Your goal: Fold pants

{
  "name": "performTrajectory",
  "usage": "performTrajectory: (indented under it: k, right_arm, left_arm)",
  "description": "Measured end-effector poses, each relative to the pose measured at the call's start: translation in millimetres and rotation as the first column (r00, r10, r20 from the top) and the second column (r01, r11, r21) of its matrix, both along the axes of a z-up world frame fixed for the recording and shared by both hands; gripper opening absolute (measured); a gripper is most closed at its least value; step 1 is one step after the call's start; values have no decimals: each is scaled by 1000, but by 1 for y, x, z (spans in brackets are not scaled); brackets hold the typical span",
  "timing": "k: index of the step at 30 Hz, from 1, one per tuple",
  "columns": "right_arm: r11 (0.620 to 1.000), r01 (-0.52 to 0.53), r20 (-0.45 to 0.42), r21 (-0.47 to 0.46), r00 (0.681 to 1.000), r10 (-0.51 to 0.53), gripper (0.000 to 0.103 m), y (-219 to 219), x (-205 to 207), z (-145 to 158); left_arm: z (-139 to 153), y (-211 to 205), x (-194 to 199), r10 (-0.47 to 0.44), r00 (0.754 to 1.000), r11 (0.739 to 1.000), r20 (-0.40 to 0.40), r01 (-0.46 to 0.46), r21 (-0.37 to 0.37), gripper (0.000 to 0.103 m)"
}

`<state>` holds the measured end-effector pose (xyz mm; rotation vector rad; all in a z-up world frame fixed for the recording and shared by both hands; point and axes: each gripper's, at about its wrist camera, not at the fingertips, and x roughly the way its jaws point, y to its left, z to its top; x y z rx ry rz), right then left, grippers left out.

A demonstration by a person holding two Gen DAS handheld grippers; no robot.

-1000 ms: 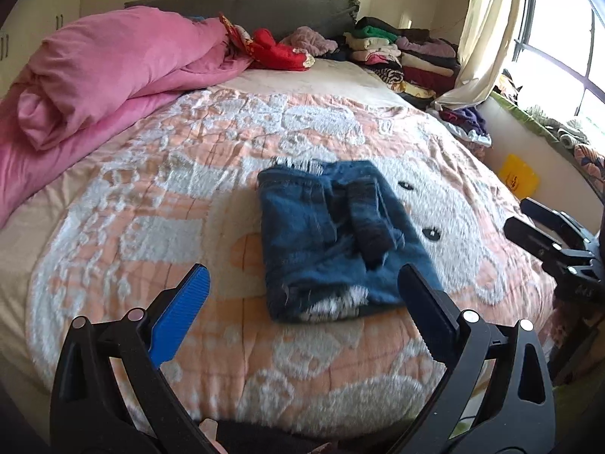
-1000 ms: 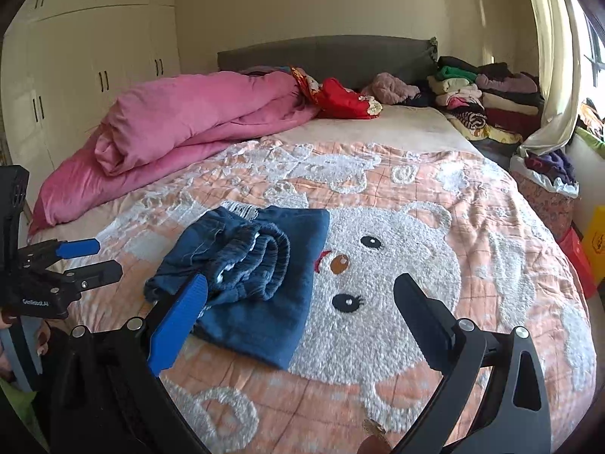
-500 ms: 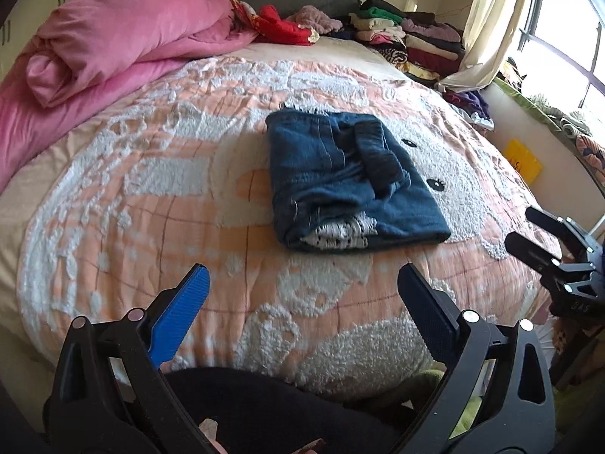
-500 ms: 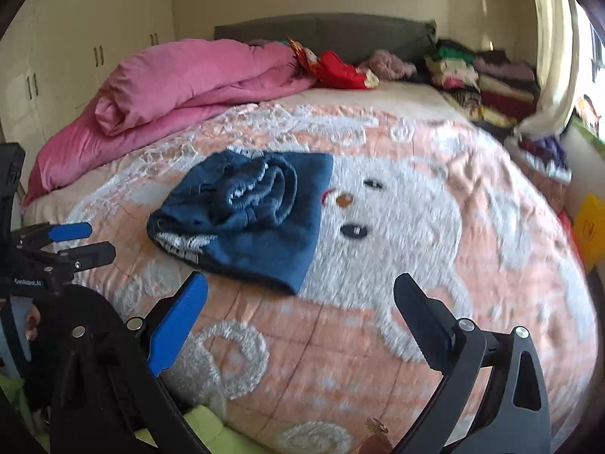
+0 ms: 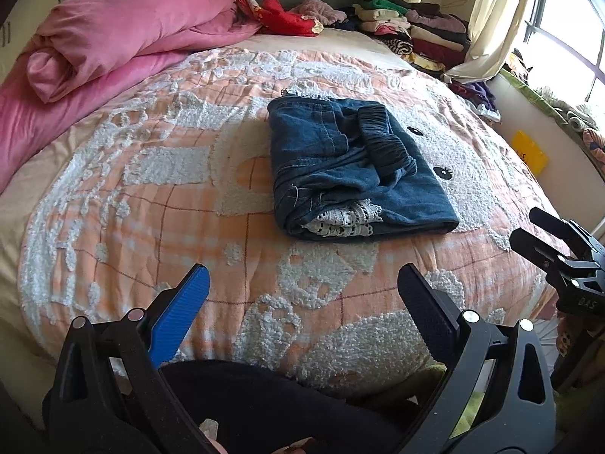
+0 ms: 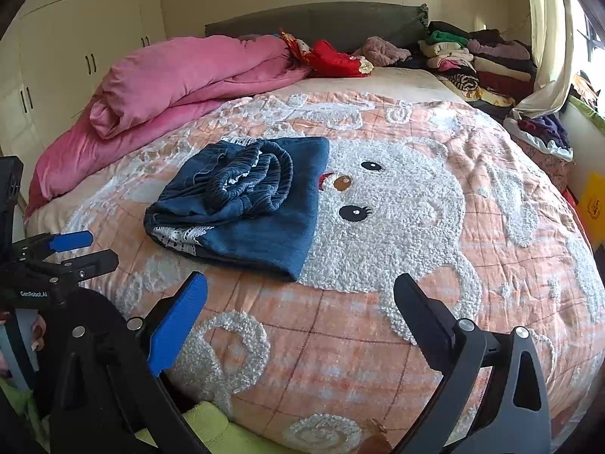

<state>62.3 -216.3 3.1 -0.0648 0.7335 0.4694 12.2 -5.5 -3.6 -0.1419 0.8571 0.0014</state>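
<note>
The blue denim pants (image 5: 351, 174) lie folded into a compact rectangle on the orange and white bear bedspread (image 5: 151, 196), with the elastic waistband bunched on top and white lace at the near edge. They also show in the right wrist view (image 6: 245, 204). My left gripper (image 5: 302, 291) is open and empty, held off the near edge of the bed, well short of the pants. My right gripper (image 6: 300, 295) is open and empty, also back from the pants. Each gripper shows at the edge of the other's view.
A rolled pink duvet (image 5: 113, 38) lies along the bed's left side. Red cloth (image 5: 283, 19) and stacks of folded clothes (image 5: 412, 30) sit by the headboard. A curtain and window are at the right, wardrobes (image 6: 75, 56) at the left. My dark-clothed lap is below the grippers.
Both grippers have drawn back and away from the pants toward the bed's near edge. The pants stay folded and in place. Both grippers stayed open.
</note>
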Motion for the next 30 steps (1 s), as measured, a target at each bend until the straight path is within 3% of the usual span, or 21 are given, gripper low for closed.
performTrajectory:
  k: [30]
  right_arm:
    - [1000, 5, 17, -9, 1000, -5, 98, -2, -2, 5]
  left_arm:
    - [5, 4, -2, 19, 1000, 1000, 4, -19, -8, 93]
